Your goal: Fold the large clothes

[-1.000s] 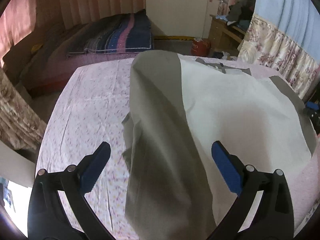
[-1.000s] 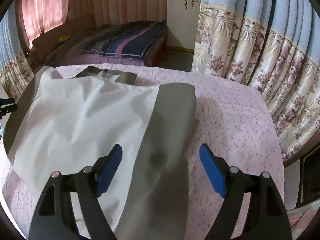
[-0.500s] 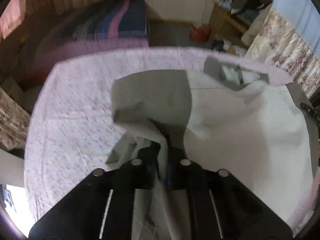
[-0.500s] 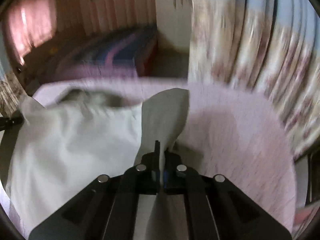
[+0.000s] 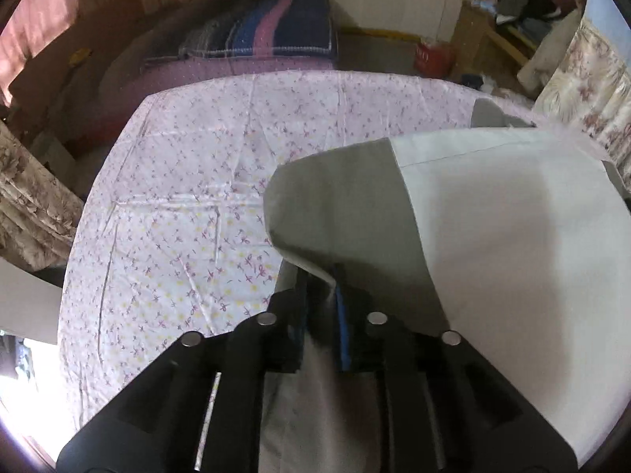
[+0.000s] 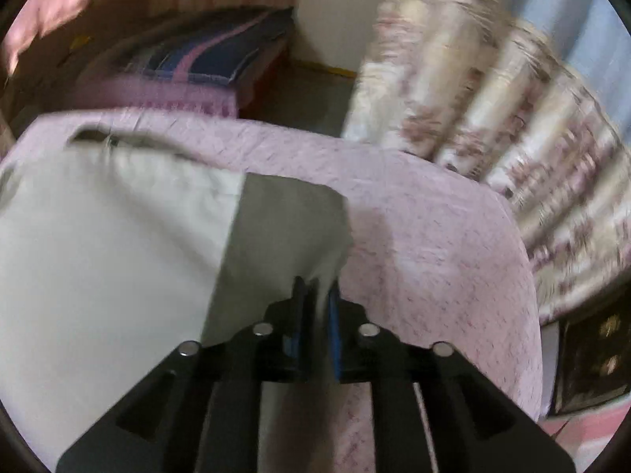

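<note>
Left gripper [image 5: 321,295]: jaws opening, a thin fold of the garment's grey side band between them — pads look barely apart from the cloth.
Right gripper [image 6: 315,303]: jaws opening too, the opposite grey band's edge between them.
Handling: the garment [image 5: 493,236] looks light, soft and limp; it should drape and sag unless held at both edges, and thin cloth may slip from loose pads. Best taken at the grey bands near the corners.
Look: pale cream middle panel, grey strips on both sides, smooth, few wrinkles.
Place: spread on the bed's pink floral sheet [image 5: 189,213] — near edge lifted.
Beyond: striped blanket [image 5: 260,31] on a second bed.
</note>
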A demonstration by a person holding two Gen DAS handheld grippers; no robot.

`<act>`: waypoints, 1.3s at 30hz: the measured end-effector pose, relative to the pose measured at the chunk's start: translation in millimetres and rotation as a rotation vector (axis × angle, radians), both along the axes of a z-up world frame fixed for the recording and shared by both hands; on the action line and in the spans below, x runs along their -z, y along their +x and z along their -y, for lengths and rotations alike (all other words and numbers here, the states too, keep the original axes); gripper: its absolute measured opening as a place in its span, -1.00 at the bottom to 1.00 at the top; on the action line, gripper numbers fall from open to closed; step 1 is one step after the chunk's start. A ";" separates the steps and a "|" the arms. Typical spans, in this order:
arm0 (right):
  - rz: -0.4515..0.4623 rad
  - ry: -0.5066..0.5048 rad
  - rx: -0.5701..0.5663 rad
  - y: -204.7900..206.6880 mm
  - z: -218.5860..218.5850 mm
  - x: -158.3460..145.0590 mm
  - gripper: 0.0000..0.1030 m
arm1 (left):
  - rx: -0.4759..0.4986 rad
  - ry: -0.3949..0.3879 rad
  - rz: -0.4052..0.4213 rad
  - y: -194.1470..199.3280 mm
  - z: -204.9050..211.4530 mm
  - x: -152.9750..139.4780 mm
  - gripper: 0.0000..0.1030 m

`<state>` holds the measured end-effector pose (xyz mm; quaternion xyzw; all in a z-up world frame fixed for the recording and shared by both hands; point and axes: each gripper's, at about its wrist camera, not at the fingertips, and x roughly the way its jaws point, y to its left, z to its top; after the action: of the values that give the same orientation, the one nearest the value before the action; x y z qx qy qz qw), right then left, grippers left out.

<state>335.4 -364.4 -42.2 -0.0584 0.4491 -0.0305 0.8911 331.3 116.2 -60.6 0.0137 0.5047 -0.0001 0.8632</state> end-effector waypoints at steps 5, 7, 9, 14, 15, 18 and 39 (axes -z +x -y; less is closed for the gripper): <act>0.225 0.115 0.014 -73.7 16.6 -67.7 0.29 | -0.076 0.110 0.192 -45.9 -17.2 -71.9 0.72; 0.299 0.142 -0.016 -113.5 7.5 -80.8 0.42 | -0.098 0.096 0.241 -73.4 -18.7 -91.5 0.91; 0.346 0.186 -0.060 -141.6 -9.0 -78.9 0.52 | -0.111 0.076 0.252 -99.9 -8.4 -97.2 0.94; 0.350 0.249 -0.225 -175.6 -82.3 -42.0 0.55 | 0.003 -0.085 0.278 -154.7 59.6 -75.9 0.94; 0.327 0.240 -0.282 -177.4 -101.8 -30.2 0.55 | 0.038 -0.098 0.275 -158.6 81.0 -70.2 0.94; 0.276 0.149 -0.374 -173.7 -139.2 -5.4 0.55 | 0.091 -0.065 0.257 -151.8 118.4 -47.2 0.94; 0.149 0.170 -0.018 -141.6 11.7 46.1 0.57 | 0.037 -0.123 0.069 -97.7 73.7 25.5 -0.05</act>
<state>193.7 -376.1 -88.3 0.0157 0.3819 0.0112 0.9240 233.6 42.4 -86.0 -0.0301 0.4733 -0.0466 0.8792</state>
